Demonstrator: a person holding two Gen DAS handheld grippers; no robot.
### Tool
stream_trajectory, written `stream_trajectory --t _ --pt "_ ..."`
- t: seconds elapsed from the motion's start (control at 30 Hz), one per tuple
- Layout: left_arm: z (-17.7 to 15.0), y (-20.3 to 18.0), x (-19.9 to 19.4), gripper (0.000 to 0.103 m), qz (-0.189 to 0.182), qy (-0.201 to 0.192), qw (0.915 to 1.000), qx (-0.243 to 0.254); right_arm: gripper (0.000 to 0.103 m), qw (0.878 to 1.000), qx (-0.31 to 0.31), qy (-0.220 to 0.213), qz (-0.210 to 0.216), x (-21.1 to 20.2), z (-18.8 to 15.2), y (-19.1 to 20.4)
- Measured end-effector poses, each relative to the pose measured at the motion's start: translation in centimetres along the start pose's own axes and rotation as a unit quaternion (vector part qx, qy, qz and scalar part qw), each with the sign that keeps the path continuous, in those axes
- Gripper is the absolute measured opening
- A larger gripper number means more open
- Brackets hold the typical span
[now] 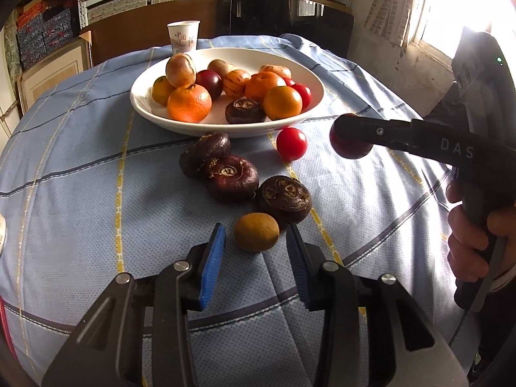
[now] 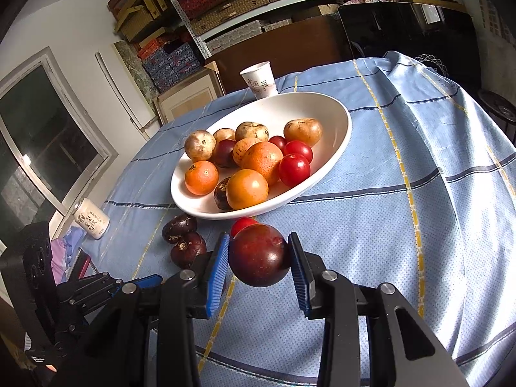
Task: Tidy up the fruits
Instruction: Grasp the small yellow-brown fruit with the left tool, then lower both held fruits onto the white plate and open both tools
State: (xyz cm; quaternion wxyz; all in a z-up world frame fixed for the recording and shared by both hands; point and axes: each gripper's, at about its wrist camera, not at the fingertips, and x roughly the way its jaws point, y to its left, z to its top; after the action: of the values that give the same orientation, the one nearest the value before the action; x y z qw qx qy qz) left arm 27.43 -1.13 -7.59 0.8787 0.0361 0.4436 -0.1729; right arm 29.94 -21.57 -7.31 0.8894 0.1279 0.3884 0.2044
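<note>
I am partway through gathering loose fruit into the bowl (image 1: 225,125), which sits toward the far edge of the table (image 1: 80,193) and already carries oranges, pale round fruits, tomatoes, a plum and a water chestnut. The step in hand, as I judge it, is a double pickup: one fruit already secured, a second being taken. My right gripper (image 2: 259,259) is clamped on a dark red plum (image 2: 259,254), both blue pads pressing its sides, held clear above the cloth just short of the bowl's near rim. My left gripper (image 1: 256,235) sits low over the near middle of the table with a small brown fruit (image 1: 256,236) between its fingertips; the jaws stand narrowly apart and a sliver of cloth shows on each side of the fruit, so I read no firm contact yet. Just beyond it lie three water chestnuts (image 1: 232,177) in a loose cluster, the nearest touching or almost touching the brown fruit, and a loose tomato (image 1: 291,143) rests near the bowl's front rim. Next move, I reckon: finish closing the left on the brown fruit without nudging the chestnut beside it, then lift straight up; the right needs only to carry forward over the rim and let the plum down into a gap, gently, since round fruit rolls.
</note>
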Motion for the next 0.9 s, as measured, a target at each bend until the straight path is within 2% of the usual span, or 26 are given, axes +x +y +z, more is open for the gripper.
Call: stream_trajectory --t 0.17,0.23,0.43,0.67,0.9 --pt "0.1 0.0 0.6 0.036 -0.006 0.01 0.9999 -0.002 0.037 1.0 -0.001 0.0 0.0 0.0 0.0 0.0" --pt "0.0 0.0 0.7 0.029 -0.008 0.012 0.9999 -0.004 0.037 1.0 -0.001 0.0 -0.001 0.0 0.0 0.1" --pt "0.2 0.3 0.7 0.029 -0.013 0.009 0.9998 -0.008 0.037 1.0 -0.002 0.0 -0.003 0.0 0.1 0.0" --pt "0.0 0.1 -0.7 0.029 -0.006 -0.015 0.9999 -0.005 0.037 1.0 -0.019 -0.011 -0.012 -0.5 -0.1 0.3" --pt "0.6 0.6 -3.1 0.029 -0.022 -0.047 0.9984 -0.021 0.037 0.999 -0.03 -0.035 0.002 -1.3 0.7 0.7"
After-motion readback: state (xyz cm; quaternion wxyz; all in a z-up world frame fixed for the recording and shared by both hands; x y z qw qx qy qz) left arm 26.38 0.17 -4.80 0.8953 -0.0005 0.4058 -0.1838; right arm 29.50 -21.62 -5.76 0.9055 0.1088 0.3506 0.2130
